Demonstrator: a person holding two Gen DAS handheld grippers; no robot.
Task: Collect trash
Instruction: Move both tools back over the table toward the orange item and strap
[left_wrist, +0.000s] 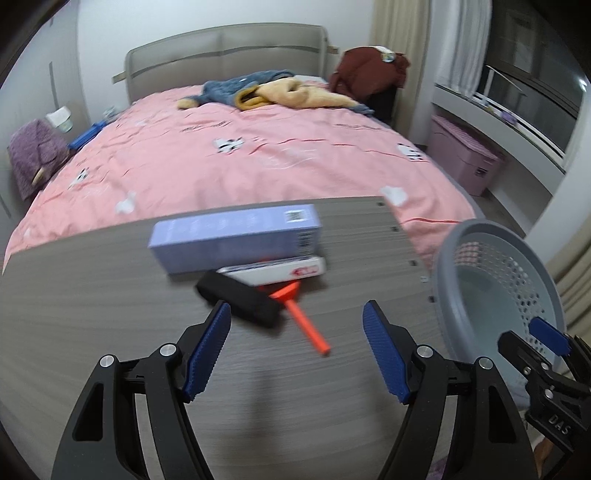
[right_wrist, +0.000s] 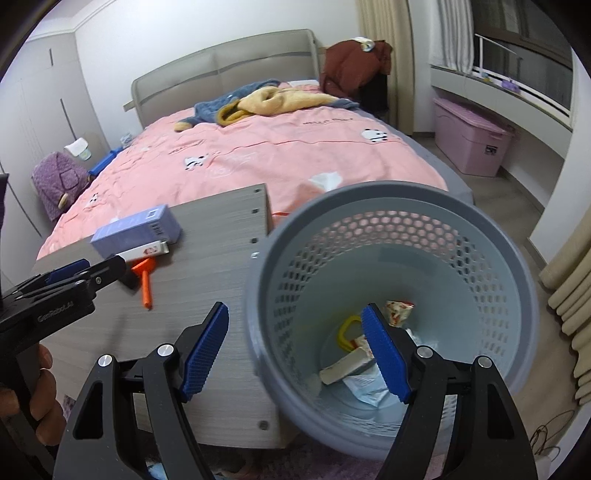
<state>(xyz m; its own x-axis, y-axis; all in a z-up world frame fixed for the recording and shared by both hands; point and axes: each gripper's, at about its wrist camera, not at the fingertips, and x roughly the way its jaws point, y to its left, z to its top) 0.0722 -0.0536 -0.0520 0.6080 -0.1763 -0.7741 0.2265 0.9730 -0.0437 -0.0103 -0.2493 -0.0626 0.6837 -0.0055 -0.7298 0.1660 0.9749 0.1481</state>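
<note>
Both grippers gape wide, empty; only the right wrist view shows trash (right_wrist: 351, 365), perhaps wrappers, inside basket (right_wrist: 369, 194).

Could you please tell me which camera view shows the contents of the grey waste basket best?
The right wrist view: it looks straight down into the grey waste basket, showing wrappers and a yellow ring at the bottom. The left wrist view catches only its rim and perforated wall at the right edge, contents hidden.

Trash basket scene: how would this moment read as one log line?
left gripper: open, above table | right gripper: open, over basket | basket: some trash inside | table: boxes, orange tool
</note>
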